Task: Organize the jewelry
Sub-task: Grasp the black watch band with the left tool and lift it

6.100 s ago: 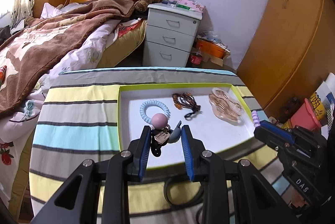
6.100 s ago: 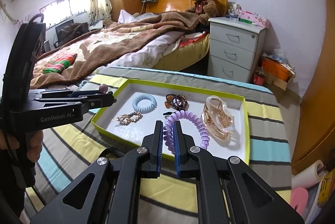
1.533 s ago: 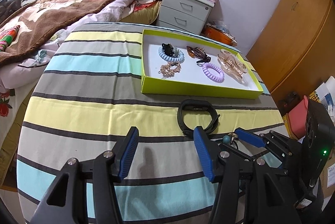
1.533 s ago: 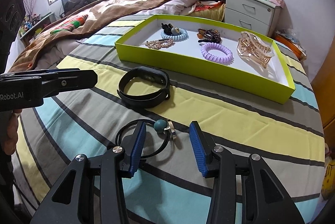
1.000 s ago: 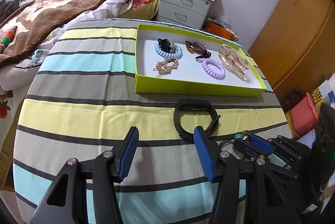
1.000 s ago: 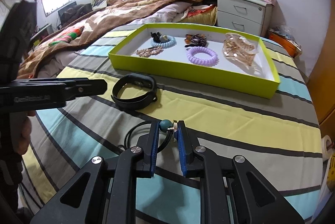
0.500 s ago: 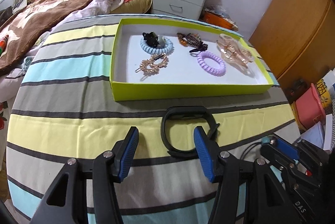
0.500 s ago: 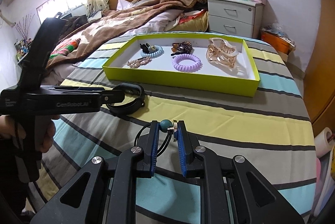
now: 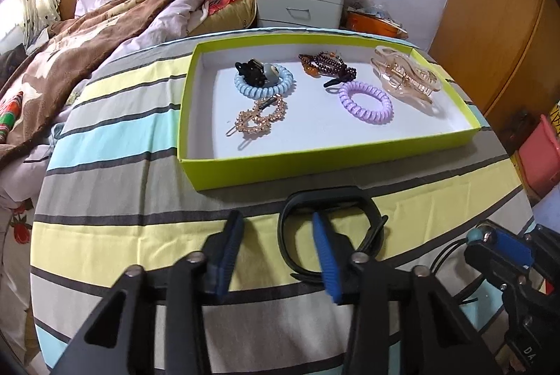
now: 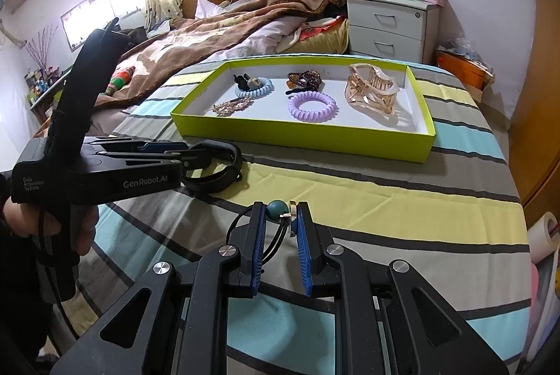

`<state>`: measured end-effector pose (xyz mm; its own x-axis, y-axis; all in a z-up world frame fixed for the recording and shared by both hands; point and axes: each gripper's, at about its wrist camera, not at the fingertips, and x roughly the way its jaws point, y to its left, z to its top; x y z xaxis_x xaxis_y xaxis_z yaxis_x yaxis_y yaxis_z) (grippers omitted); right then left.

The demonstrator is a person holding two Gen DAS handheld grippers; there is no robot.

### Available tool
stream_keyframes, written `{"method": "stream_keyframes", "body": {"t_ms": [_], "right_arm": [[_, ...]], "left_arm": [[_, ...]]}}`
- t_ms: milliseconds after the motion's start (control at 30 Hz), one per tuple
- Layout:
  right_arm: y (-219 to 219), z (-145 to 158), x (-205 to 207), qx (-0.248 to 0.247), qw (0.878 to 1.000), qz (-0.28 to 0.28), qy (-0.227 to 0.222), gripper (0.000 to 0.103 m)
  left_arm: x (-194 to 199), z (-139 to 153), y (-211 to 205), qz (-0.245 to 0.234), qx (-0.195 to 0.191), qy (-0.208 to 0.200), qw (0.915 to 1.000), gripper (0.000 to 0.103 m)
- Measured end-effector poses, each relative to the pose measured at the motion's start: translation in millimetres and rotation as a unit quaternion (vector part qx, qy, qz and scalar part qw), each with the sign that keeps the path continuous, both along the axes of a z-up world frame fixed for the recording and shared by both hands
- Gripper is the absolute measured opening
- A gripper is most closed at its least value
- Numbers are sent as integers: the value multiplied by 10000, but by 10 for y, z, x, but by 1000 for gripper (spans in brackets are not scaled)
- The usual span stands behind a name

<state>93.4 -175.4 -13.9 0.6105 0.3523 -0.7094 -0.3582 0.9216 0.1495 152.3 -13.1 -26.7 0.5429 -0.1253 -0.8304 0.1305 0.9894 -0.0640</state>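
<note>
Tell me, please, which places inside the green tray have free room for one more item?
In the tray, the near strip is bare, from the gold clip past the purple coil tie to the right wall. The far row is crowded.

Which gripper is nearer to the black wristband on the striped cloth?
Left. The left gripper straddles one side of the black wristband; the right gripper sits apart, shut on a hair tie.

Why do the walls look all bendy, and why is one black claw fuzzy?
Both wrist views use fisheye lenses, so straight edges bow and the corners go dark. In the left wrist view the left gripper looks smeared, as if by motion, while the tray stays sharp. The right wrist view is crisp; daylight glares through the window.
</note>
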Motion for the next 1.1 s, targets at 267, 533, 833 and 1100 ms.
{"method": "stream_keyframes", "body": {"t_ms": [267,533,833,1100], "right_arm": [[15,-11,-4,-1,10000,2,-2,18],[3,-8,-7,-4,10000,-3,-26,18],[-6,23,-13,5,10000,-20,-50,18],[-5,75,-49,17,9999,-37,-106,18]], "left_arm": [[-15,8,4,-34,-48,5,10000,15],[-19,17,29,-8,-117,30,9999,7],[-53,52,44,48,-123,-2,9999,6],[-115,116,74,38,-171,-70,9998,6]]}}
